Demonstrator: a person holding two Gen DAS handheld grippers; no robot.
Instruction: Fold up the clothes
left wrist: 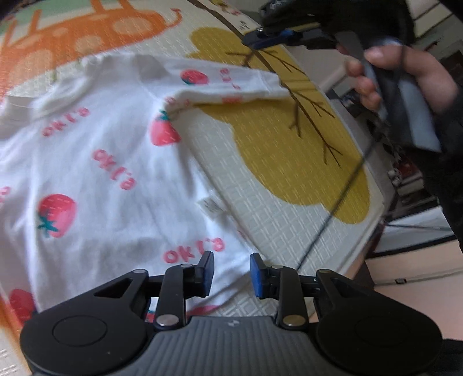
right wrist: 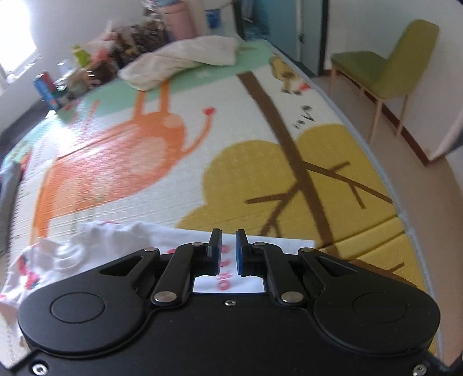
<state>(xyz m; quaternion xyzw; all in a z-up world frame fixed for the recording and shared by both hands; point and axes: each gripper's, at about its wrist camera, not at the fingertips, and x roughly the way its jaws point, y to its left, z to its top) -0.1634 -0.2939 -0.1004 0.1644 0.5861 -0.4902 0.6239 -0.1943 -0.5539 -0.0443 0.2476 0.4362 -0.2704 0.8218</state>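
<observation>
shirt (left wrist: 110, 173) flat on the mat (left wrist: 289, 202)
your left gripper (left wrist: 231, 272) hangs spread above its hem; your right gripper (right wrist: 228, 254) (nearly closed) pinches nothing.

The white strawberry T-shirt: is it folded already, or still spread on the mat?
Mostly spread: the T-shirt lies flat on the mat, with only one sleeve turned inward.

Green chair (right wrist: 385, 69) against white wall (right wrist: 361, 26); bright window (right wrist: 14, 43) at left, perhaps; beige floor (right wrist: 341, 95).
</observation>
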